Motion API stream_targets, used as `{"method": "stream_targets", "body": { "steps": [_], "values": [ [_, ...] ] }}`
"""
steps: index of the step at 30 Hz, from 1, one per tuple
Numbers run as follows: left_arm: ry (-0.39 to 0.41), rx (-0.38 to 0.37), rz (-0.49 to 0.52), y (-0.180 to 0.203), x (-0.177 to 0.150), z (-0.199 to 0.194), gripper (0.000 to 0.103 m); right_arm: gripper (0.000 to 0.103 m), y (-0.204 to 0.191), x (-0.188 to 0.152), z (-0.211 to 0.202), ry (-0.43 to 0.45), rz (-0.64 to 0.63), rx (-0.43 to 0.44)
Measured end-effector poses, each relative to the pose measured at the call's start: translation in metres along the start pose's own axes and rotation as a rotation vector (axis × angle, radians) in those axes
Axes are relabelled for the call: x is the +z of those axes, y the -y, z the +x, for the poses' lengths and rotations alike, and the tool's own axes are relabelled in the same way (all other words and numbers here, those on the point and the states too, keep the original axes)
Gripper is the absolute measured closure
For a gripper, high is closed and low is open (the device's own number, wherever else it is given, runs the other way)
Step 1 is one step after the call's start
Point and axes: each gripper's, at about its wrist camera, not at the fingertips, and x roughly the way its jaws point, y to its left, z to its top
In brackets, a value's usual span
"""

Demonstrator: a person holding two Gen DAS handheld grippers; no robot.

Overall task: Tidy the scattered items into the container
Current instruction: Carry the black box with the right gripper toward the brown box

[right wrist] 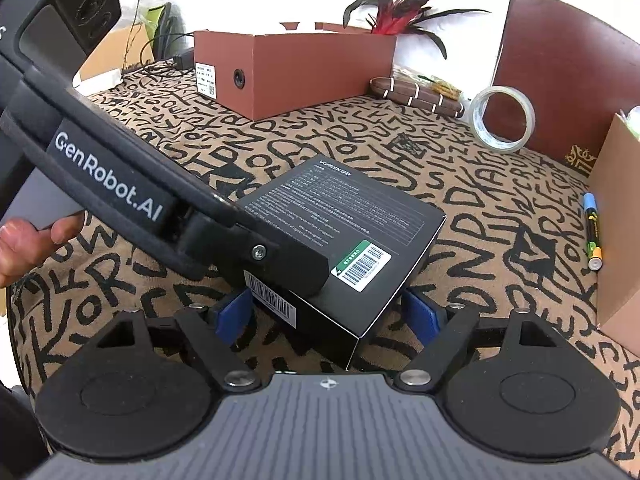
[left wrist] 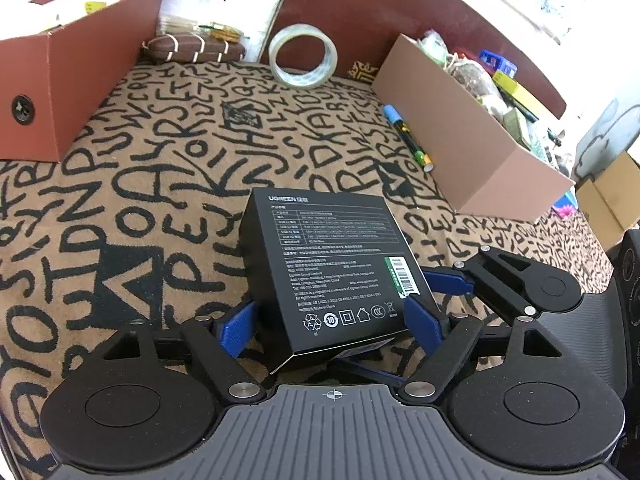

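Two sets of tongs are on the same black box (left wrist: 336,268). It sits in the near middle of the desk, printed label side up.

Your left tongs (left wrist: 328,320) straddle its near end square-on, with one blue pad (left wrist: 236,328) just beside the left side and the other at the right corner. They stand wide. I can't tell from the wrist view whether the pads actually press.

Your right tongs (right wrist: 326,312) come at it from the right and meet the box corner-first, a pad on either side of the near corner. They are also spread wide, and I can't tell whether they're clamped or just close.

In the right wrist view the left tool's handle (right wrist: 108,184) crosses over the top of the box, with your hand (right wrist: 24,240) on it at the frame edge.

A tan cloth (left wrist: 160,200) covered in black letters is spread over the desk.
- The open cardboard box (left wrist: 460,148) is far right, already holding packets and bits. The black box is well apart from it.
- A marker (left wrist: 404,136) lies on the cloth just beside the outer wall of the cardboard box.
- A tape roll (left wrist: 303,58) stands on edge at the back, against a dark red panel (left wrist: 360,12).
- A striped brown pouch (left wrist: 196,48) is at the back, left of the tape.
- A red-brown box (left wrist: 80,80) is back left.
- A red-leaved plant (right wrist: 396,12) sits behind it.
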Motion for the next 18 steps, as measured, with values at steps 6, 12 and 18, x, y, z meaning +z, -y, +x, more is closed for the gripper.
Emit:
{"method": "stream_targets", "body": {
  "steps": [6, 12, 18],
  "values": [
    [0.074, 0.020, -0.005, -0.002, 0.010, -0.024, 0.019, 0.020, -0.008, 0.017, -0.010, 0.050, -0.068, -0.019],
    [0.185, 0.072, 0.020, -0.008, 0.031, -0.058, 0.019, 0.020, -0.010, 0.055, -0.014, 0.126, -0.099, 0.000],
    [0.293, 0.150, 0.048, -0.020, 0.071, -0.095, 0.019, 0.020, -0.015, 0.113, -0.008, 0.208, -0.143, 0.019]
  ]
}}
